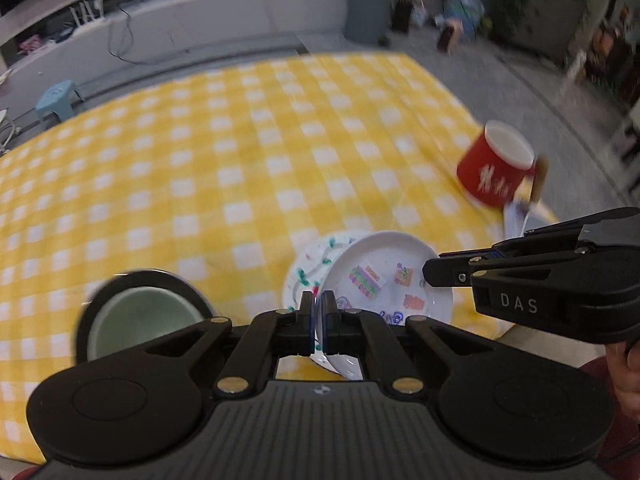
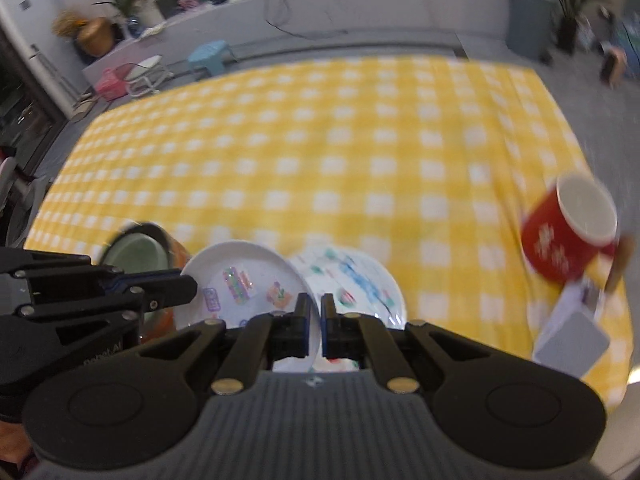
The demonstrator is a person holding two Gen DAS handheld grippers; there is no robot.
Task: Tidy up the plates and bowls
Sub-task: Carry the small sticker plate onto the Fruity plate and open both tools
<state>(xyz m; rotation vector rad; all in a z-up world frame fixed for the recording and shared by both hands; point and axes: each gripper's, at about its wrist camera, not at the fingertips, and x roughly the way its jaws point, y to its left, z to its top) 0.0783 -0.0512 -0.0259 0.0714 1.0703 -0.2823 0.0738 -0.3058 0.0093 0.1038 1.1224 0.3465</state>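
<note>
A small white sticker plate (image 1: 384, 276) is held tilted above the yellow checked tablecloth (image 1: 240, 152). My left gripper (image 1: 319, 308) is shut on its near-left rim. My right gripper (image 2: 316, 312) is shut on its other rim; the plate also shows in the right wrist view (image 2: 240, 280). Under it lies a second white plate with green and blue marks (image 1: 316, 256), seen in the right wrist view too (image 2: 360, 280). A pale green bowl with a dark rim (image 1: 140, 316) sits at the left, also in the right wrist view (image 2: 136, 248).
A red cup with white lettering (image 1: 492, 164) stands near the table's right edge, with a wooden-handled item and a grey-white box (image 2: 572, 336) beside it. Beyond the table are a light blue stool (image 1: 58, 98), a grey bin (image 1: 368, 8) and a low counter.
</note>
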